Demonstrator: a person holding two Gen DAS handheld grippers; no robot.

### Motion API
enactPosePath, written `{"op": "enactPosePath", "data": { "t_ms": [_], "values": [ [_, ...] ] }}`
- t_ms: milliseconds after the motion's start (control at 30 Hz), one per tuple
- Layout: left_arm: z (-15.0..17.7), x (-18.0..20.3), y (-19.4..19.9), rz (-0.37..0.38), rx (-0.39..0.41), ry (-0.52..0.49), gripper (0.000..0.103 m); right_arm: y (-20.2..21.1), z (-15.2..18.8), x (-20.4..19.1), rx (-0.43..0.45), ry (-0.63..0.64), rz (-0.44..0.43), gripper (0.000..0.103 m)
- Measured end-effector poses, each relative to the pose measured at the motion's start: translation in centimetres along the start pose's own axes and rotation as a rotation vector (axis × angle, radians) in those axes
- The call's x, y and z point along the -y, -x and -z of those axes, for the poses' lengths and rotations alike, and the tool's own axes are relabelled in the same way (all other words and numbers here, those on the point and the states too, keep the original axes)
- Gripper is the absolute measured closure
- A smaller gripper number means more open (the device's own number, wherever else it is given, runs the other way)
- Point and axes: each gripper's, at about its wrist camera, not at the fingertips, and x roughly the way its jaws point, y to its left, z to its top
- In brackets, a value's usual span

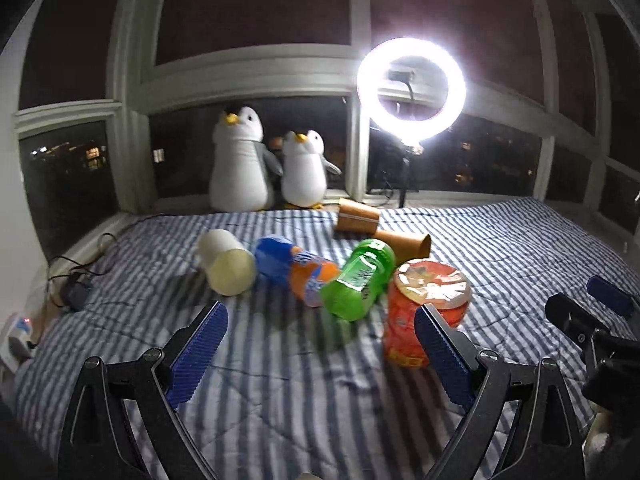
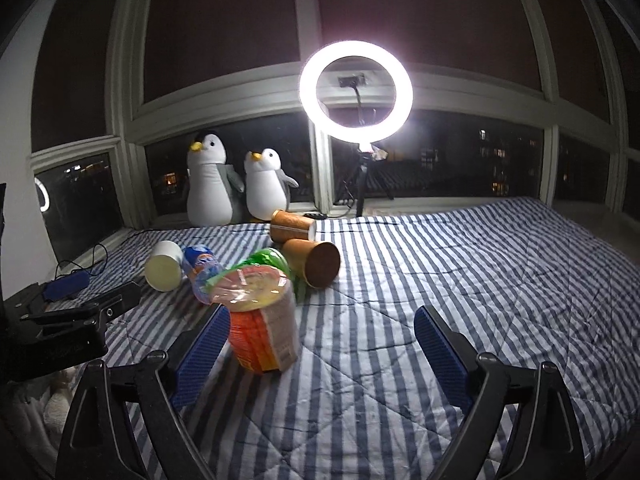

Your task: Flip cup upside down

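An orange instant-noodle cup (image 1: pixel 424 312) (image 2: pixel 260 328) stands upright on the striped blanket, its sealed lid on top. My left gripper (image 1: pixel 320 356) is open and holds nothing; the cup sits just behind its right fingertip. My right gripper (image 2: pixel 320 356) is open too, and the cup stands just inside its left finger (image 2: pixel 202 354), close to the blue pad. Each gripper shows at the edge of the other view: the right gripper (image 1: pixel 588 304) and the left gripper (image 2: pixel 86 292). A white cup (image 1: pixel 228 266) (image 2: pixel 164 266) and two brown paper cups (image 1: pixel 358 220) (image 2: pixel 316 262) lie on their sides.
A green bottle (image 1: pixel 358 280) and an orange soda bottle (image 1: pixel 296 270) lie behind the noodle cup. Two plush penguins (image 1: pixel 240 164) and a ring light (image 1: pixel 412 92) stand at the window. Cables and a charger (image 1: pixel 76 294) lie at the bed's left edge. Bare blanket (image 2: pixel 480 280) stretches to the right.
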Motion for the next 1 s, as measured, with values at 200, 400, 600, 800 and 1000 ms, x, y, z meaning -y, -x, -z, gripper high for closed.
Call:
{"op": "enactPosePath", "data": {
  "t_ms": [200, 400, 600, 800, 1000],
  "values": [
    [0.2, -1.7, 2.9, -0.042, 0.063, 0.039, 0.005, 0.9, 0.3, -1.4, 0.032, 0.009, 0.002, 0.012],
    [0.3, -2.5, 4.3, -0.065, 0.111, 0.048, 0.004, 1.4, 0.6, -1.5, 0.049, -0.007, 0.007, 0.01],
    [0.5, -2.5, 4.6, -0.068, 0.118, 0.048, 0.004, 1.7, 0.8, -1.0, 0.061, -0.019, 0.015, 0.01],
    [0.6, -2.4, 4.1, -0.068, 0.105, 0.049, 0.004, 1.6, 0.9, -0.9, 0.063, -0.022, 0.02, 0.01],
    [0.5, -2.3, 3.9, -0.073, 0.105, 0.046, 0.004, 1.5, 0.7, -0.9, 0.064, -0.017, 0.019, 0.009]
  ]
}}
